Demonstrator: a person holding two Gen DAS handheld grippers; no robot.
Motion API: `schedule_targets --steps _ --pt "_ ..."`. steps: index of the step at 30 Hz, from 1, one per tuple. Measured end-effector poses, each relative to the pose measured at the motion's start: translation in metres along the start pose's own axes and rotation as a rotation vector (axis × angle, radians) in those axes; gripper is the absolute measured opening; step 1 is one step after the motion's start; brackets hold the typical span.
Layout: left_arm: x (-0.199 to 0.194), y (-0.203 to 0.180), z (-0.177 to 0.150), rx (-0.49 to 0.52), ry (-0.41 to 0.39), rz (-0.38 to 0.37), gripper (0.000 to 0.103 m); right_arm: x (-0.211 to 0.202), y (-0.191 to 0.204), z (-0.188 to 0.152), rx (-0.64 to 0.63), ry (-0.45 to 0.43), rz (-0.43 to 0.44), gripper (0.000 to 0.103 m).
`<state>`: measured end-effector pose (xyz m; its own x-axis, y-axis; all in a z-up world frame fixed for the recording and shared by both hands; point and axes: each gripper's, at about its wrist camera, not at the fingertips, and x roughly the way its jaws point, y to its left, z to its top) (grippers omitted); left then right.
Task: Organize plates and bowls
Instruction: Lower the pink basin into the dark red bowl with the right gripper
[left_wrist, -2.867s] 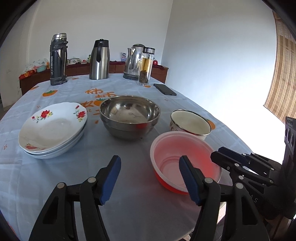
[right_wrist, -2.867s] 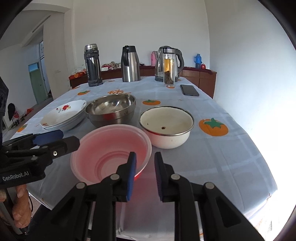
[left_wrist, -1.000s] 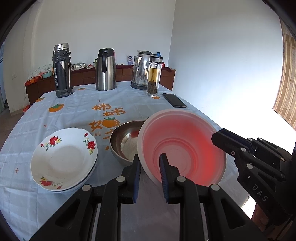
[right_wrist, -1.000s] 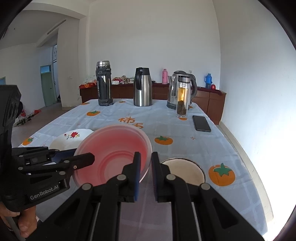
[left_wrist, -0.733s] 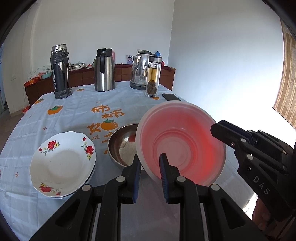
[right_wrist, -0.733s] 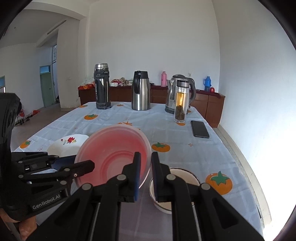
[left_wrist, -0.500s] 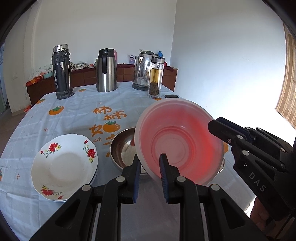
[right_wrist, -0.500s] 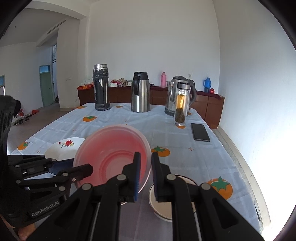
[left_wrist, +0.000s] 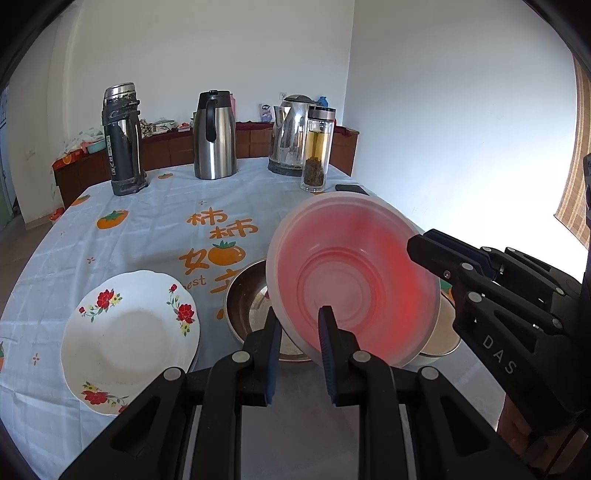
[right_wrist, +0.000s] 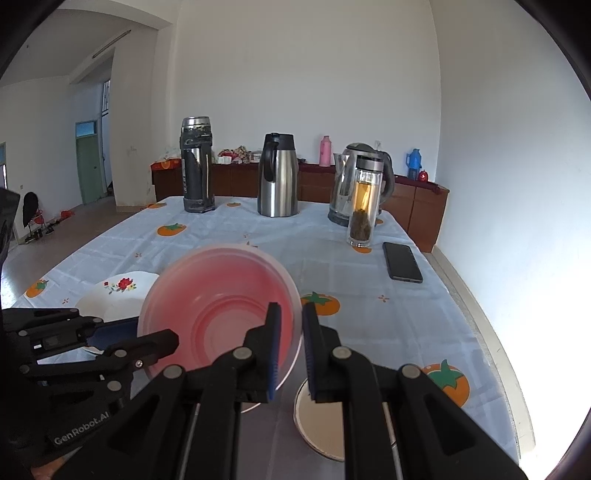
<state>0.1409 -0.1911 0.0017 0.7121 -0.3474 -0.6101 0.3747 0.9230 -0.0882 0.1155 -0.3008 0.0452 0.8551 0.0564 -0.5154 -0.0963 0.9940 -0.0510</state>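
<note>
- one red plastic bowl, lifted clear of the table and tilted so its inside faces the cameras.
- one steel bowl on the cloth, partly hidden behind and below the red plastic bowl.
- one white enamel bowl beneath the right gripper, only part of it showing.
- flowered plates in a stack at the left of the steel bowl; how many are in the stack i cannot tell.
- two grippers, both clamped on the red plastic bowl: the left gripper pinches the near rim, with one pad inside the bowl and one outside.
- the right gripper clenches the rim at the opposite side, its pads either side of the bowl wall.
- at the far end of the table: one dark flask, one steel carafe, one kettle, one glass tea bottle.
- one phone lies flat near the tea bottle.
</note>
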Motion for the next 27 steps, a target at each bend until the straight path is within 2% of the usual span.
schedule_targets --steps 27 --pt "0.022 0.018 0.011 -0.034 0.024 0.028 0.022 0.039 0.004 0.001 -0.009 0.074 0.020 0.013"
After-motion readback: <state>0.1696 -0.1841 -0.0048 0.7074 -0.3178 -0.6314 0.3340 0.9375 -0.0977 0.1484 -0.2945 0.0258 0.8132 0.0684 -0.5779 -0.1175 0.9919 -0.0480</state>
